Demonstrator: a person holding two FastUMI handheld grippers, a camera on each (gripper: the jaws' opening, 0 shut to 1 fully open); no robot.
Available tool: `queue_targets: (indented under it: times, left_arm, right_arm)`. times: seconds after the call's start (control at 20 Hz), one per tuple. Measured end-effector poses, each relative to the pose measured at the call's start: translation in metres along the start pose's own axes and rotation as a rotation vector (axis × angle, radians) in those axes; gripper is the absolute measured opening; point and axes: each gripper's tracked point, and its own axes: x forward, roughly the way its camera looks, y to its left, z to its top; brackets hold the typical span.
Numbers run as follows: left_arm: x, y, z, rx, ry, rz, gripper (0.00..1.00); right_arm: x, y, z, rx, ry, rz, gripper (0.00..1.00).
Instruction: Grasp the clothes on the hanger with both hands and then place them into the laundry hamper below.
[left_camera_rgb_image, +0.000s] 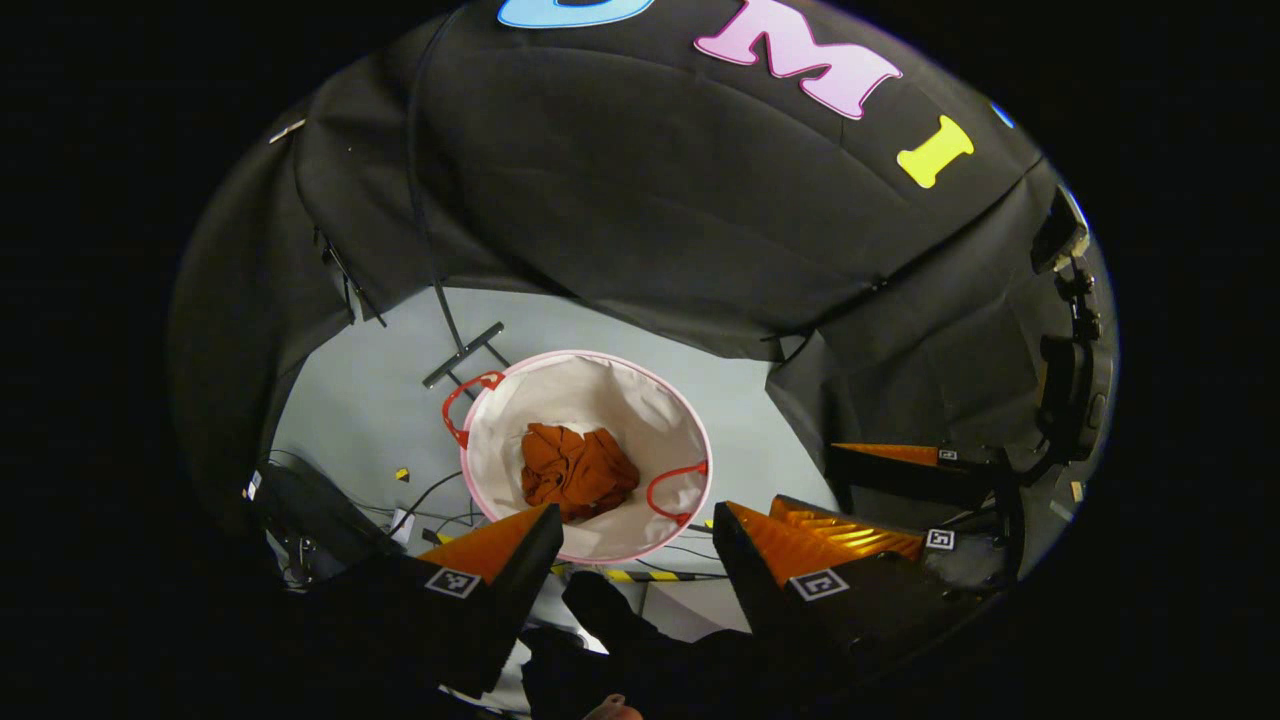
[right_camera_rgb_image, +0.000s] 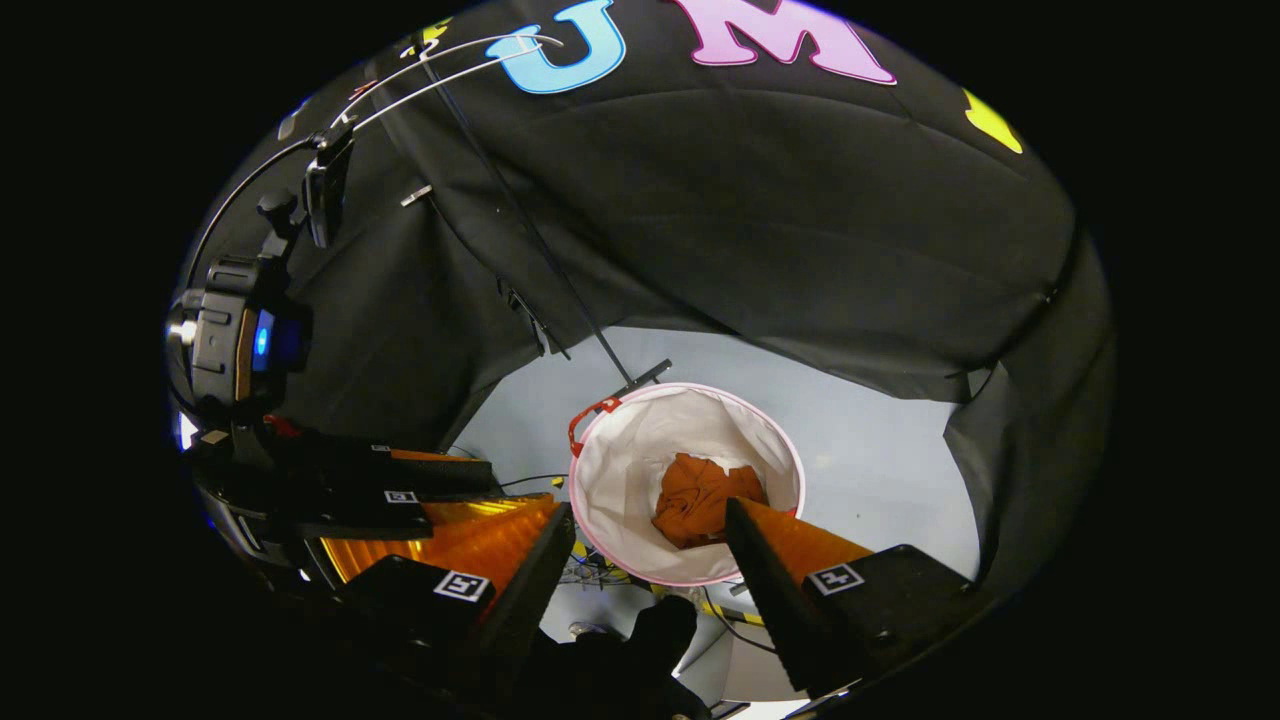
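**A:** The crumpled rust-orange garment (left_camera_rgb_image: 578, 470) sits bunched at the bottom of the round white fabric laundry hamper with pink rim and red handles (left_camera_rgb_image: 640, 400). Long axis? It's a wad, no clear direction.

**B:** Agreed. In the right gripper view the right finger covers the garment's (right_camera_rgb_image: 700, 498) 4 o'clock edge and the hamper's (right_camera_rgb_image: 640, 440) near rim.

**A:** Left gripper (left_camera_rgb_image: 635, 535) is spread, empty, hamper at 12 o'clock past its fingertips. Right gripper (right_camera_rgb_image: 650, 530) likewise: fingers apart, holding nothing.

crumpled matt rust-orange cloth (left_camera_rgb_image: 578, 470); smooth white fabric hamper (left_camera_rgb_image: 610, 395), glossy red plastic handles (left_camera_rgb_image: 672, 488); thin wire hanger (right_camera_rgb_image: 450, 55).
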Motion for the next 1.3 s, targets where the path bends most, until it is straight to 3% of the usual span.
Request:
queue_targets:
  times: [0.1, 0.35, 0.7, 1.3]
  left_arm:
    - [-0.014, -0.003, 0.006, -0.006, -0.065, -0.026, 0.93]
    - [-0.057, 0.001, 0.02, 0.008, -0.242, -0.079, 0.96]
    - [-0.177, -0.008, 0.009, 0.116, -0.488, -0.15, 0.96]
    - [-0.355, -0.017, -0.059, 0.259, -0.722, -0.293, 0.96]
  right_arm:
    - [-0.011, 0.005, 0.003, -0.009, -0.039, 0.001, 0.99]
    - [-0.055, 0.035, 0.019, -0.037, -0.205, 0.012, 0.99]
    - [-0.139, 0.101, 0.024, -0.014, -0.474, -0.019, 0.99]
    - [-0.296, 0.195, -0.033, -0.081, -0.762, -0.136, 0.99]
